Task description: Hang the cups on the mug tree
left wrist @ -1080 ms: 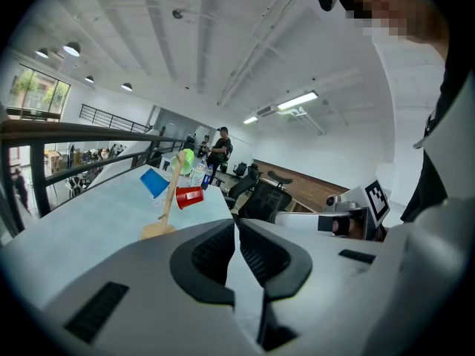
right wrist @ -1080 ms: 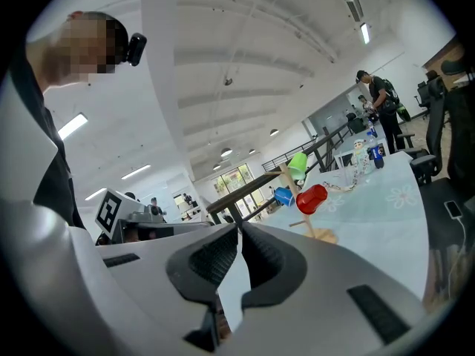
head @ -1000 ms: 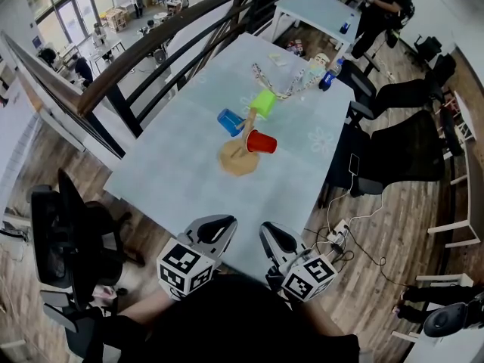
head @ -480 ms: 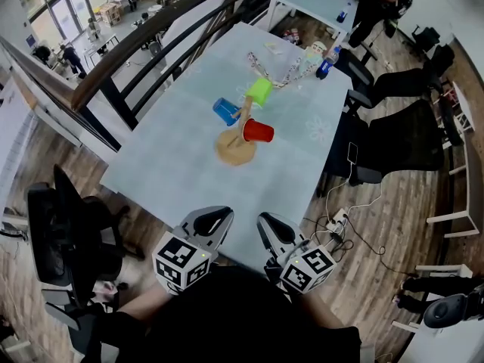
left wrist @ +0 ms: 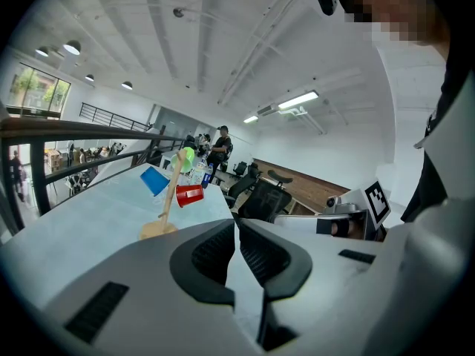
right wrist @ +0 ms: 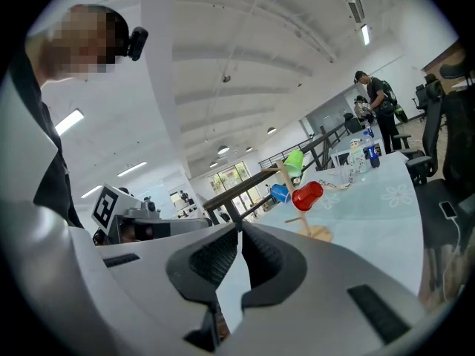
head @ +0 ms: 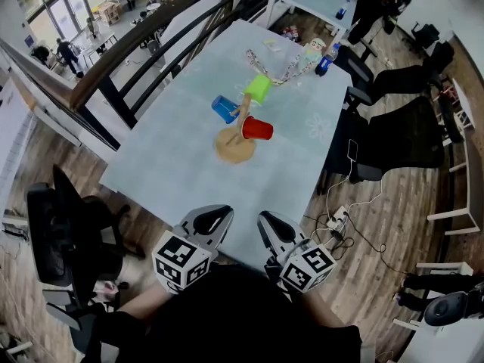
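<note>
A wooden mug tree stands mid-worktop, carrying a red cup, a green cup and a blue cup. Well apart from it, the left tongs and the right tongs are pressed together, holding nothing.

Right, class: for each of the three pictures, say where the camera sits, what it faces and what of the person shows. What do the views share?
Head view: on the head, facing steeply down at the table; torso, left tongs and right tongs show.
Left gripper view: on the left tongs, facing along their shut jaws across the table; torso at right.
Right gripper view: on the right tongs, likewise; torso at left.
Shared: all three show the mug tree and its cups.
</note>
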{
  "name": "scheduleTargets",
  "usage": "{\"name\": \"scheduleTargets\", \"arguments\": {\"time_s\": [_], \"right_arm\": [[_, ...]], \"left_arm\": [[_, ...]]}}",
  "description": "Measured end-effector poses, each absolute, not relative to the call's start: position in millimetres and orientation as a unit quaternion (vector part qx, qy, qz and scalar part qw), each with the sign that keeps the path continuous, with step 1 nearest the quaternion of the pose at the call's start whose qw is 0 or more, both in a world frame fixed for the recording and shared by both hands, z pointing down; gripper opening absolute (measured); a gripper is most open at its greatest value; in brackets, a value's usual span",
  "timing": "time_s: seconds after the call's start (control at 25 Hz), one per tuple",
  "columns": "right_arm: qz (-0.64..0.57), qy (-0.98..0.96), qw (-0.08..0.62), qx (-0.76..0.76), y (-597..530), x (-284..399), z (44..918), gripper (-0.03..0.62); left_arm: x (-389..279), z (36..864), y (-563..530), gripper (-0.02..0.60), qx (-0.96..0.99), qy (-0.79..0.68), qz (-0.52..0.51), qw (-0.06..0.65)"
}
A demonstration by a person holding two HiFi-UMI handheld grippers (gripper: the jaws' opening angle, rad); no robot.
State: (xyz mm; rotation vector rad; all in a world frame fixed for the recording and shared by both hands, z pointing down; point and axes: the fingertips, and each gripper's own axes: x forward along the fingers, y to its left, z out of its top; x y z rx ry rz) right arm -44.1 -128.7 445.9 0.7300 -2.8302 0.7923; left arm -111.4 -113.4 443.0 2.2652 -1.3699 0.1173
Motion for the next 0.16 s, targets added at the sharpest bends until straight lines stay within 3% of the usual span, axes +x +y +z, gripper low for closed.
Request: {"name": "scheduleTargets", "arguments": {"time_s": [0.16], "right_arm": [[0.258, -0.934, 0.053, 0.24, -130.5, -44.3, 445.1, 0.044]], "left_arm": [[-112.4, 442.8, -115.2, 0.029, 0.829, -0.503, 0.041, 0.24]]}}
